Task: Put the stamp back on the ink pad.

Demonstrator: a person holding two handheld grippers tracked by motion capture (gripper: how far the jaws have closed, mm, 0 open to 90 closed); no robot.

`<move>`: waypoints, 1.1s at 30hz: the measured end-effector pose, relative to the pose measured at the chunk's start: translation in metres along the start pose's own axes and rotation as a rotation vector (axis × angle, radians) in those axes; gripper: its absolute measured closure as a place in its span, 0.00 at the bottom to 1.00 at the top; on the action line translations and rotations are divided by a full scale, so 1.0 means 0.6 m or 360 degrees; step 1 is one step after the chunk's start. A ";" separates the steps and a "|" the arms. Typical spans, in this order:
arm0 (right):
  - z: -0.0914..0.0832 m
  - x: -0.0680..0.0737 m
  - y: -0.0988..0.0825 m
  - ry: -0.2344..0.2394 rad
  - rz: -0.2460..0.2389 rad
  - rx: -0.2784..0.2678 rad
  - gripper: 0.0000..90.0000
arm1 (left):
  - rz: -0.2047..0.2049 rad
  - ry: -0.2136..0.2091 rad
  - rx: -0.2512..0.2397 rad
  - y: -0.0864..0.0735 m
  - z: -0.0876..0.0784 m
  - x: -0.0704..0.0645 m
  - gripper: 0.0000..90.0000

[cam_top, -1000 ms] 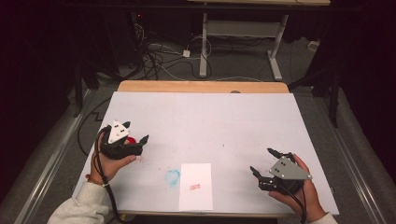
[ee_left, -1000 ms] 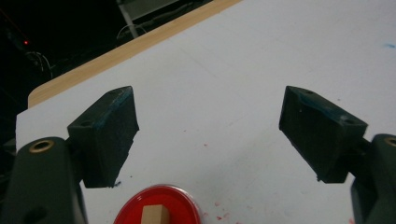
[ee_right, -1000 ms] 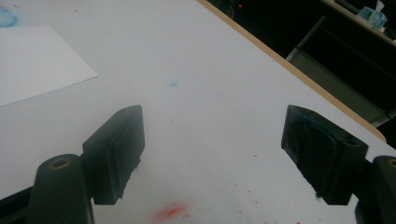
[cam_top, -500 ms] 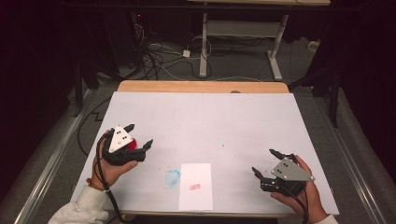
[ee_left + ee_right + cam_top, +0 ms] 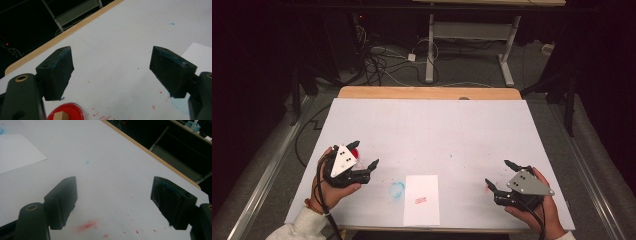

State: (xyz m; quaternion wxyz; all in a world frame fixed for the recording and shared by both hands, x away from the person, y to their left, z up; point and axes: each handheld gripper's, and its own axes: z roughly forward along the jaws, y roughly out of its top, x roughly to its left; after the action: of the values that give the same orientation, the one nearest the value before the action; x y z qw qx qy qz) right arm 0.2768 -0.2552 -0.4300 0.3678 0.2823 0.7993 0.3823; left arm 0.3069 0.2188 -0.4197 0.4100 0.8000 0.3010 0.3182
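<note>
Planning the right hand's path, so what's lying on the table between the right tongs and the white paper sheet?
Nothing solid: in the high view, bare white tabletop separates the right tongs from the white paper sheet, with faint red stains near them.

Overhead light falls evenly on the white table (image 5: 432, 130), which reads bright without harsh glare. The floor beyond the table's far edge is dim and grainy, close to black at both outer sides. Shadows under the left tongs (image 5: 364, 160) and the right tongs (image 5: 501, 176) are short and soft. In the left gripper view the near pads (image 5: 58, 72) are slightly soft and the table past them blurs toward its far edge. The right gripper view shows the same shallow focus, with dark surroundings beyond the table.
</note>
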 end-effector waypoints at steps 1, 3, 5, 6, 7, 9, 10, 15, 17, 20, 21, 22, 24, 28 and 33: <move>0.000 0.000 0.000 -0.0004 -0.0004 0.0002 0.24 | 0.0003 -0.0005 0.0001 -0.002 0.000 -0.002 0.21; 0.000 0.000 -0.001 -0.0001 -0.0003 0.0001 0.24 | 0.0021 -0.0018 0.0008 -0.007 0.000 -0.006 0.21; 0.001 0.000 -0.001 -0.0001 -0.0004 0.0001 0.24 | 0.0029 -0.0024 0.0014 -0.011 0.000 -0.010 0.21; 0.001 0.000 -0.001 0.0000 -0.0003 0.0001 0.24 | 0.0038 -0.0029 0.0020 -0.013 0.000 -0.012 0.21; 0.001 0.000 -0.001 0.0000 -0.0005 0.0002 0.24 | 0.0039 -0.0028 0.0019 -0.015 0.000 -0.014 0.21; 0.002 0.000 -0.001 0.0003 -0.0001 0.0002 0.24 | 0.0051 -0.0031 0.0021 -0.019 -0.001 -0.016 0.21; 0.002 0.000 -0.001 0.0003 -0.0005 0.0002 0.24 | 0.0055 -0.0040 0.0023 -0.021 -0.002 -0.018 0.21; 0.004 0.001 -0.001 0.0007 -0.0009 0.0003 0.24 | 0.0089 -0.0043 0.0043 -0.031 -0.004 -0.024 0.21; 0.005 0.001 -0.001 0.0008 -0.0011 0.0004 0.24 | 0.0094 -0.0038 0.0054 -0.035 -0.004 -0.025 0.21; 0.004 0.000 -0.002 0.0006 -0.0003 0.0004 0.24 | 0.0106 -0.0030 0.0083 -0.042 -0.003 -0.027 0.21; 0.004 -0.001 -0.002 0.0004 0.0000 0.0004 0.24 | 0.0113 -0.0033 0.0090 -0.045 -0.002 -0.027 0.21; 0.004 -0.001 -0.003 0.0002 0.0000 0.0006 0.24 | 0.0121 -0.0035 0.0097 -0.048 -0.001 -0.028 0.21; 0.005 -0.002 -0.004 0.0005 0.0001 0.0008 0.24 | 0.0132 -0.0044 0.0111 -0.052 0.000 -0.028 0.20; 0.006 -0.003 -0.005 0.0000 0.0005 0.0012 0.24 | 0.0148 -0.0057 0.0141 -0.060 0.002 -0.029 0.20; 0.007 -0.004 -0.007 0.0003 0.0006 0.0015 0.24 | 0.0174 -0.0065 0.0176 -0.074 0.008 -0.032 0.20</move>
State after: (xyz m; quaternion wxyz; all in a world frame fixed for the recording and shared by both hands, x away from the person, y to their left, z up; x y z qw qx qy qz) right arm 0.2809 -0.2576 -0.4346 0.3650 0.2850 0.8009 0.3796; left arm 0.2891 0.2237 -0.4646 0.3533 0.8429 0.2656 0.3068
